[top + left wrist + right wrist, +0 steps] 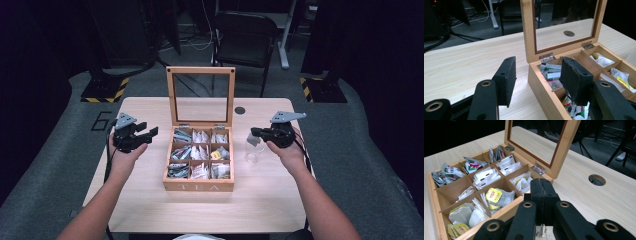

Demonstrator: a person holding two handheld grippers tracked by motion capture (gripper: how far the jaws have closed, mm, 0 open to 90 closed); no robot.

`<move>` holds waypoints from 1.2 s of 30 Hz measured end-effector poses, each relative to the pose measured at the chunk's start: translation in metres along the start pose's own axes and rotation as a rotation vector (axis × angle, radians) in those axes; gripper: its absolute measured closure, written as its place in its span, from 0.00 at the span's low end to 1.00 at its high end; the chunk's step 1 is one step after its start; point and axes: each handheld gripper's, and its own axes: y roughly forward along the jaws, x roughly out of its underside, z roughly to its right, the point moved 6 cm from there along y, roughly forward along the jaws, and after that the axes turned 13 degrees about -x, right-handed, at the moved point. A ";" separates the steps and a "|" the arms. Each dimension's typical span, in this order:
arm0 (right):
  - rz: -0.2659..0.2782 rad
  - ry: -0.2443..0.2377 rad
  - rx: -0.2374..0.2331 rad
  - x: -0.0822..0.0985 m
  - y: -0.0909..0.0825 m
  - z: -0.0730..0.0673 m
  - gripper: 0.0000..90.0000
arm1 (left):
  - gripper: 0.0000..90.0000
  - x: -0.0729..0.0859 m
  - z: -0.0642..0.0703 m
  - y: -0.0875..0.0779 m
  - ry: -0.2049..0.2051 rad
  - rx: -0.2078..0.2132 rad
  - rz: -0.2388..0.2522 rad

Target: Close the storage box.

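Note:
A wooden tea box (199, 186) stands open mid-table, its glass lid (200, 71) upright and its compartments full of tea bags. My left gripper (149, 129) hovers open just left of the box, with nothing between its jaws. In the left gripper view my left gripper (537, 80) frames the box's near corner (541, 87). My right gripper (254, 132) is to the right of the box, shut, with a pale tea bag (251, 141) hanging from its tips over a clear glass (252, 154). My right gripper (541, 187) shows its jaws pressed together beside the box rim (506, 211).
A round cable hole (240, 110) sits in the table behind the box on the right. A black chair (245, 35) stands beyond the far edge. Bare tabletop (260, 200) lies in front of the box and on both sides.

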 end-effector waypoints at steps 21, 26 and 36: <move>-0.037 0.034 0.025 0.020 0.011 0.012 1.00 | 0.52 0.002 0.001 -0.001 -0.001 0.007 -0.005; -0.053 0.038 0.032 0.026 0.014 0.013 1.00 | 0.51 0.002 0.002 0.000 -0.001 0.006 -0.004; -0.080 0.050 0.034 0.038 0.021 0.014 1.00 | 0.51 0.003 0.000 0.000 0.000 0.005 -0.004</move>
